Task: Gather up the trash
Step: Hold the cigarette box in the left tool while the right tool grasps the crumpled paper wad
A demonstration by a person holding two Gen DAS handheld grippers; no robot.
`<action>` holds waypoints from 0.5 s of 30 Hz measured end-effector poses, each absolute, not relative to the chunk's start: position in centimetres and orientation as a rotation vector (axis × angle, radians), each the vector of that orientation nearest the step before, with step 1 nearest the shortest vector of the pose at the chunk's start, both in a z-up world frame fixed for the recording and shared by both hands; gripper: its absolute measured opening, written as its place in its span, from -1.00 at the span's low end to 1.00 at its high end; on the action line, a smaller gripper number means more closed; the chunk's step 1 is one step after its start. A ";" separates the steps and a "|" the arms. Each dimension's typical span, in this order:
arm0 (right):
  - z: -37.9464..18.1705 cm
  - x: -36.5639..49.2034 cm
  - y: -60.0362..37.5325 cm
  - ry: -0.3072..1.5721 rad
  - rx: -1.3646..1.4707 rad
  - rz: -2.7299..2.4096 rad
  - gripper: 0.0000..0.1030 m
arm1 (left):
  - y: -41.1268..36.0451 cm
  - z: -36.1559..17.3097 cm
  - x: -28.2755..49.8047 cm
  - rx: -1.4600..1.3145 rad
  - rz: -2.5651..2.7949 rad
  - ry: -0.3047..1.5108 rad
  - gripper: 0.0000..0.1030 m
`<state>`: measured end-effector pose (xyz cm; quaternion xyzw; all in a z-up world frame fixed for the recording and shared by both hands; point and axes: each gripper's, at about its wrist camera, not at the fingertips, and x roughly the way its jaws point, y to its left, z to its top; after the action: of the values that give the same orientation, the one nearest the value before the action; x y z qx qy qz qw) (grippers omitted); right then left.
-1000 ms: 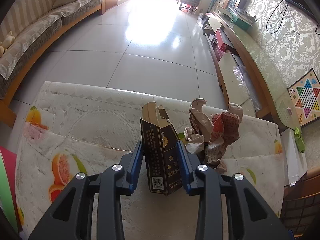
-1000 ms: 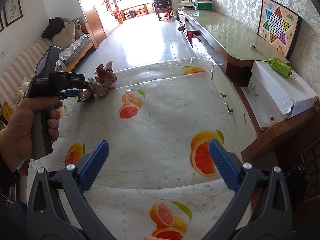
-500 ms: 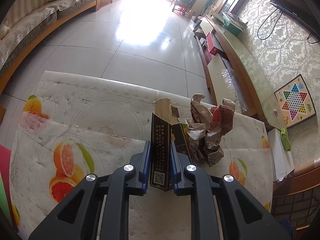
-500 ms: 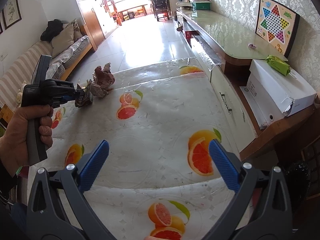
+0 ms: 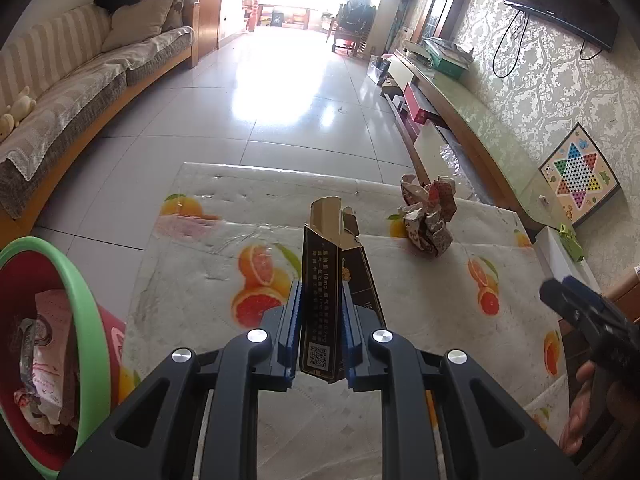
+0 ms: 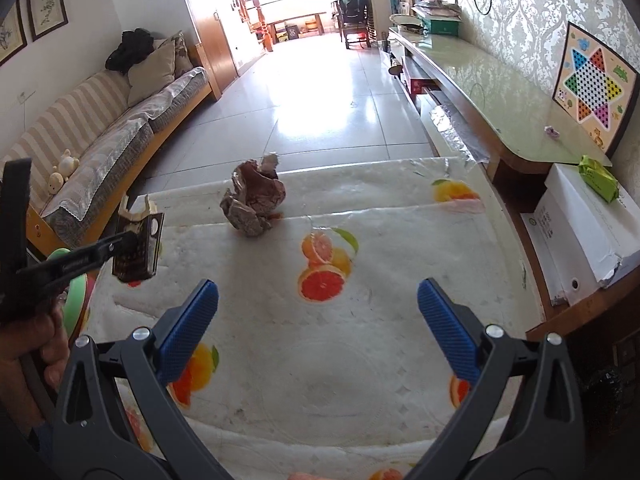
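Note:
My left gripper (image 5: 320, 308) is shut on a torn dark cigarette box (image 5: 326, 292), held upright above the table's left part; the right wrist view shows that box (image 6: 138, 246) lifted off the cloth. A crumpled brown paper wad (image 5: 430, 216) (image 6: 254, 202) lies at the table's far side. My right gripper (image 6: 318, 320) stands open over the near middle of the table, nothing between its fingers. A red bin with a green rim (image 5: 86, 300), holding crumpled wrappers, stands left of the table.
The table (image 6: 380, 340) wears a white cloth with orange-slice prints. A striped sofa (image 5: 72, 92) runs along the left. On the right are a long glass-topped cabinet (image 6: 500, 92), a white box (image 6: 584, 224) and a checkers board (image 6: 592, 84). Tiled floor lies beyond.
The left gripper closed on the cigarette box, lifted it and carried it left toward the bin. The right gripper moved forward over the table, staying open.

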<state>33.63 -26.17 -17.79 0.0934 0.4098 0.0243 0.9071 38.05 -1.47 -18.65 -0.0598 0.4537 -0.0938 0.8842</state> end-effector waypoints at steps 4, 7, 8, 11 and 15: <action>-17.8 37.2 -23.4 0.854 0.168 0.069 0.91 | 0.9 -18.6 35.9 -0.112 -0.188 0.931 -0.71; -18.1 40.0 -21.5 0.867 0.159 0.075 0.91 | 2.0 -18.4 34.9 -0.103 -0.190 0.918 -0.71; -18.4 40.9 -21.0 0.873 0.157 0.075 0.91 | 2.4 -18.4 34.7 -0.107 -0.193 0.916 -0.71; -19.3 43.5 -19.9 0.895 0.151 0.058 0.91 | 3.5 -18.4 34.1 -0.101 -0.200 0.905 -0.71; -20.8 46.1 -18.8 0.932 0.122 0.025 0.91 | 4.3 -18.3 34.0 -0.082 -0.206 0.888 -0.71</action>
<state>46.07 -18.83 -20.84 0.0586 0.4489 0.0120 0.8916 34.03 4.32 -18.25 -0.0393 0.4285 -0.0994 0.8972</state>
